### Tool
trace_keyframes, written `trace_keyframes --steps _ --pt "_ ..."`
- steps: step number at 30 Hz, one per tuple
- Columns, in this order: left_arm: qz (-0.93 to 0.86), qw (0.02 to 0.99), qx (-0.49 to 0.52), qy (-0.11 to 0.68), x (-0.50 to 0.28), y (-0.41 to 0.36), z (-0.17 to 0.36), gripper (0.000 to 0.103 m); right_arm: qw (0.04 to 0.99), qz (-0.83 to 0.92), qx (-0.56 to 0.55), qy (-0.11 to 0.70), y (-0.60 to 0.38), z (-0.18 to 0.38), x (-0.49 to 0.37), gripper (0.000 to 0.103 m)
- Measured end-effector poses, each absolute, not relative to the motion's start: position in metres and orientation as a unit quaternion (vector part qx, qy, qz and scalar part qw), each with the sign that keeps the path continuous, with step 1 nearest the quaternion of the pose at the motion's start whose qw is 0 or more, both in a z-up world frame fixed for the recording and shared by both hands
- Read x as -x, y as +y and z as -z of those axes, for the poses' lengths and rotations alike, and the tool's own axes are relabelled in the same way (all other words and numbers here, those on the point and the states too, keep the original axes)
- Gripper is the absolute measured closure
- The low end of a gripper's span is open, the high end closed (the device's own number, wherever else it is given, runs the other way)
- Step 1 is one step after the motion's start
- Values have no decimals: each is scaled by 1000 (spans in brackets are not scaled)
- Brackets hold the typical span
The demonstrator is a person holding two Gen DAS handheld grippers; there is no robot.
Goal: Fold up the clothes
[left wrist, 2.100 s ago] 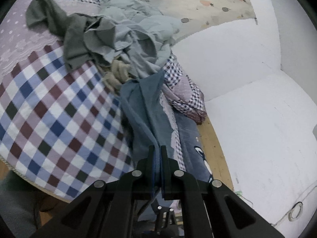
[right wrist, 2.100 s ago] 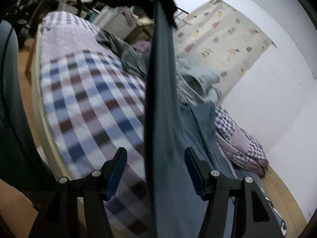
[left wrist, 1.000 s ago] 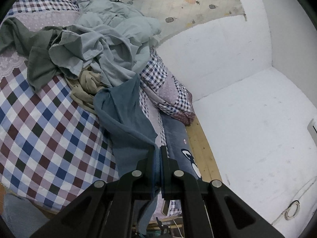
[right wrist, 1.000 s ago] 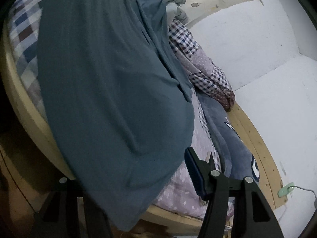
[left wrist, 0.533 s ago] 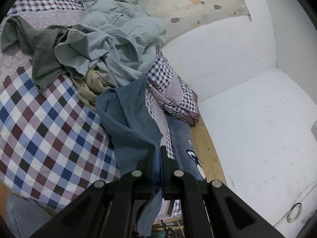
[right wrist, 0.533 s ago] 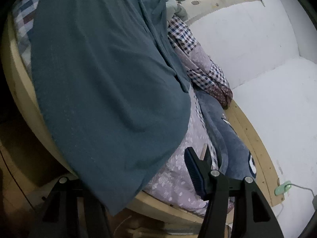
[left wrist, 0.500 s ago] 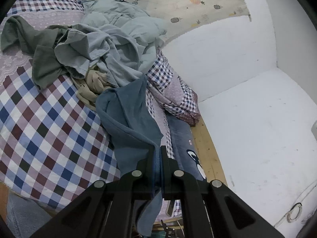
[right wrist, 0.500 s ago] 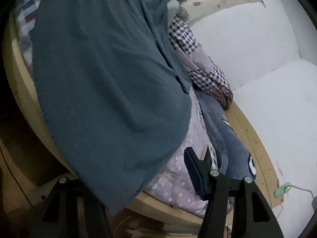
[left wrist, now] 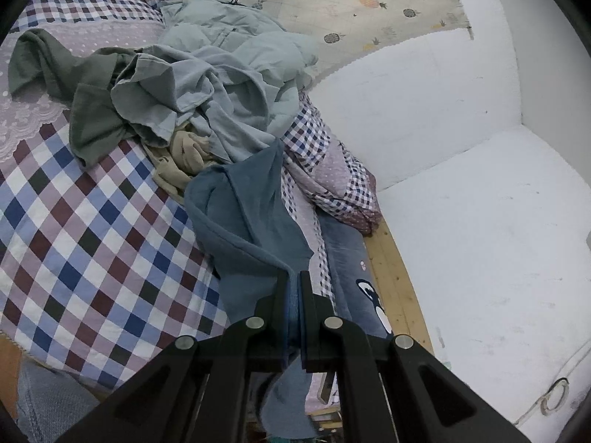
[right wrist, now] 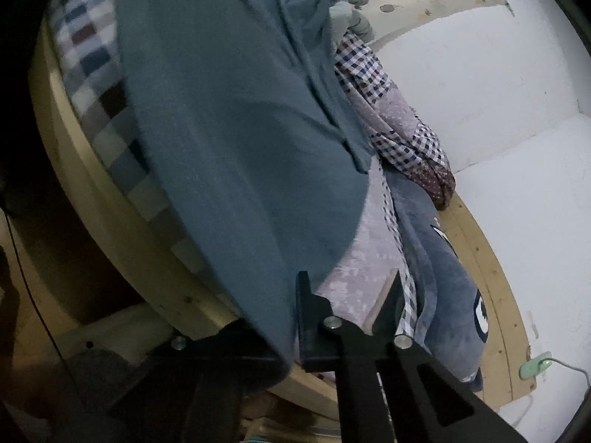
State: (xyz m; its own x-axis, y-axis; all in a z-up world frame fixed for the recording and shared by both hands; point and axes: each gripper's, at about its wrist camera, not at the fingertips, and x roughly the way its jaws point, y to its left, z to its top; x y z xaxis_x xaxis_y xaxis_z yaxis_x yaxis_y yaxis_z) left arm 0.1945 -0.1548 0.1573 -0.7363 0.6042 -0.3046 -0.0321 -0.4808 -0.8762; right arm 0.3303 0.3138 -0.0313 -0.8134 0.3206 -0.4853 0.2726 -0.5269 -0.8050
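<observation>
Between the left gripper's [left wrist: 294, 313] clenched fingers, the blue garment [left wrist: 251, 221] stretches lengthwise ahead onto the bed [left wrist: 92, 221]. Right gripper [right wrist: 291, 317] angles up-left; its 2 fingers pinch the garment's hanging edge.

A bed [left wrist: 74, 229] under a checked quilt stands on a wooden frame [right wrist: 480, 251] against white walls [left wrist: 424, 103]; a pineapple-print cloth [left wrist: 351, 3] hangs behind.

1. The blue garment [right wrist: 240, 140] is covering the right gripper's [right wrist: 291, 317] left jaw, so its closure is staying unclear.
2. The checkered bed cover [right wrist: 88, 62] is blurring at the left.
</observation>
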Motion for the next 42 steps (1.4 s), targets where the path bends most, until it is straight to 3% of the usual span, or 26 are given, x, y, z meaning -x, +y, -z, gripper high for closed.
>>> trace_keyframes --steps 14,26,42 --pt "-796 236 319 -458 -216 -135 -169 101 84 -848 247 -461 370 -100 -332 103" --pt "-803 274 289 -444 -253 -141 -215 101 124 -864 200 -444 390 -198 -347 103" --pt "-812 290 287 -418 -299 -153 -239 101 130 -876 180 -429 385 -261 -412 103"
